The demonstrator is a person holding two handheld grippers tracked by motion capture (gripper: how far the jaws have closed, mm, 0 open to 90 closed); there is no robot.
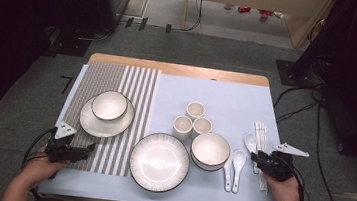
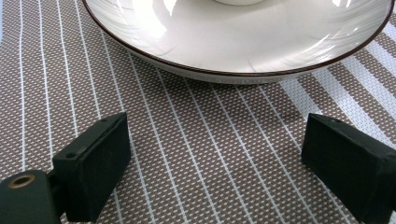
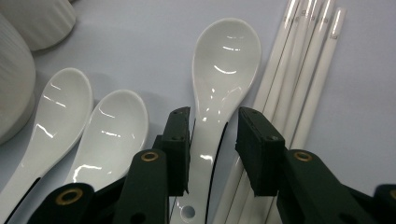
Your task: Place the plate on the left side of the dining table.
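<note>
- My right gripper (image 3: 212, 140) is straddling the handle of a glossy white ceramic soup spoon (image 3: 219, 88) near the table's (image 1: 256, 199) right edge, beside white chopsticks (image 3: 299, 93); jaws part-open, pads not yet pressing.
- My left gripper (image 2: 215, 163) is idling wide open over the brown striped woven placemat (image 2: 187, 140).
- Next, I judge: closing, then lifting.

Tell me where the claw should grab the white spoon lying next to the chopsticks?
Probably by the handle. The spoon lies flat, its wide bowl pointing away and its narrow handle running back between the right claw. The handle is slim enough to pinch across its two long sides. Come down from above, since chopsticks lie close along one side.
</note>
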